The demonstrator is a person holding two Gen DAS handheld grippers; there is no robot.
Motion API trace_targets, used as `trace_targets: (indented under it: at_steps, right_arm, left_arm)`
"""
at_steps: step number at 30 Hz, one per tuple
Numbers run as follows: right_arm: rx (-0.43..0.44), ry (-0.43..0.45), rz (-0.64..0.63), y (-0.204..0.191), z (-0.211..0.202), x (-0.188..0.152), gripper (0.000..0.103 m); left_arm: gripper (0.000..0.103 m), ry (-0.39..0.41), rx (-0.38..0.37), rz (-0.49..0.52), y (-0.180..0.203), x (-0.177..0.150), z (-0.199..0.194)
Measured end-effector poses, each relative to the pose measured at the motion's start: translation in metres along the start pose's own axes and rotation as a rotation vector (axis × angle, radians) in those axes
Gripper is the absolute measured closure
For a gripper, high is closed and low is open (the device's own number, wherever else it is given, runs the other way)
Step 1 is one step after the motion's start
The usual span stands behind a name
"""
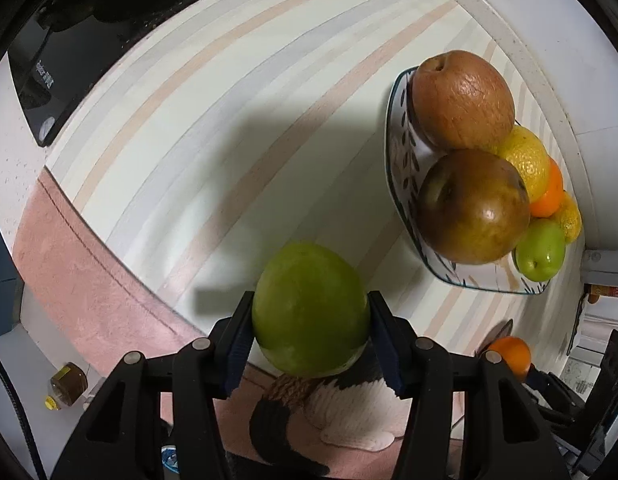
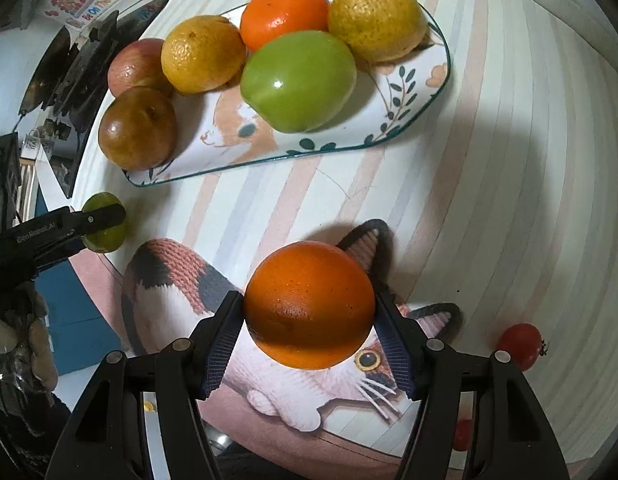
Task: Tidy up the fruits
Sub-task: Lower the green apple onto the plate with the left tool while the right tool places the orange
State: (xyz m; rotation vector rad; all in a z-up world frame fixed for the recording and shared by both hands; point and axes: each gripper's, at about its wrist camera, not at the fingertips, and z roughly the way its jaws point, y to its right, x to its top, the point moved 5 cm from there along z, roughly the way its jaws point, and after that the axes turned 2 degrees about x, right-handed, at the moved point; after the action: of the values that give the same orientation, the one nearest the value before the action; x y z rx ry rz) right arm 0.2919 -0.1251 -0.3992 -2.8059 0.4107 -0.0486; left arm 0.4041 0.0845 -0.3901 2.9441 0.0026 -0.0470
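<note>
So both hands are loaded right now. My left gripper [image 1: 311, 338] has its jaws closed around a green fruit [image 1: 311, 308], pads pressing on either side of it, and it's lifted clear of the striped mat [image 1: 213, 128]. My right gripper [image 2: 309, 340] is clamped the same way on an orange [image 2: 309, 304], hanging above the cat picture printed on the mat.

The plate [image 2: 349, 128] is where everything's going, and it's already crowded: two brown fruits, a couple of yellow citrus, an orange one and a green apple [image 2: 299, 82] sitting in the middle. From the right wrist the plate lies straight ahead of the jaws, its long axis running across my view, so that arm looks like the nearer one. From the left wrist the plate [image 1: 401, 156] is off to the right of the jaws, with the two big brown fruits on the edge closest to me.

My guess is the orange goes first, into the bare patch at the front of the plate below the green apple. There's also a small red thing [image 2: 519, 346] on the mat to the right, probably a tomato, but it's too warped at the edge to be sure.
</note>
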Motion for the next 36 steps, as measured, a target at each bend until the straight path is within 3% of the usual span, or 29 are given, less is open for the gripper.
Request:
trace_targets:
  at_steps: [10, 16, 21, 26, 31, 36]
  right_arm:
    - [0.038, 0.035, -0.004, 0.006, -0.018, -0.003, 0.035]
    - [0.102, 0.124, 0.050, 0.019, -0.057, 0.016, 0.035]
    - [0.086, 0.186, 0.100, 0.047, -0.076, 0.049, 0.035]
    - [0.063, 0.216, 0.127, 0.072, -0.077, 0.082, 0.035]
    - [0.070, 0.218, 0.132, 0.077, -0.069, 0.092, 0.035]
    - [0.073, 0.227, 0.124, 0.075, -0.067, 0.093, 0.035]
  left_arm:
    - [0.052, 0.048, 0.046, 0.036, 0.015, -0.004, -0.010]
    - [0.052, 0.134, -0.017, 0.113, 0.058, -0.009, -0.062]
    - [0.052, 0.158, -0.079, 0.186, 0.111, 0.003, -0.090]
    - [0.052, 0.116, -0.071, 0.220, 0.141, 0.013, -0.072]
    - [0.052, 0.025, -0.043, 0.203, 0.149, 0.010, -0.036]
    - [0.052, 0.003, 0.004, 0.197, 0.152, 0.008, -0.016]
